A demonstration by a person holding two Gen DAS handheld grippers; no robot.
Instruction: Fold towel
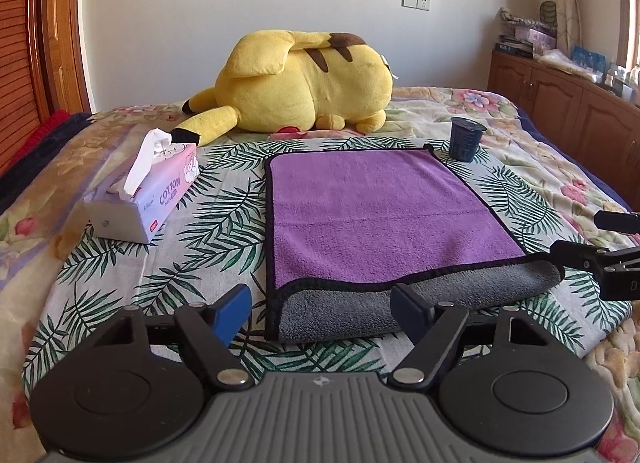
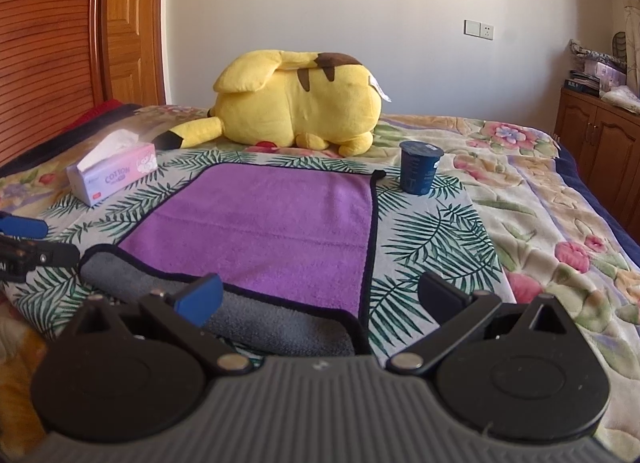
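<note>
Ribbed grey housing and two black discs fill the bottom of both wrist views. Left gripper: blue-padded fingers spread wide, nothing between them, over the towel's near-left corner. Right gripper likewise spread apart and empty, over the near-right corner. Towel is plush purple microfiber with black piped edging, lying flat on a palm-leaf print cloth atop a floral quilted bedspread; its near edge is turned up, showing fuzzy grey underside. Dark blue tapered cup stands upright just beside the far-right corner. Soft rectangular tissue pack, white tissue sticking out, left of the towel. Yellow plush toy behind, lying down.
</note>
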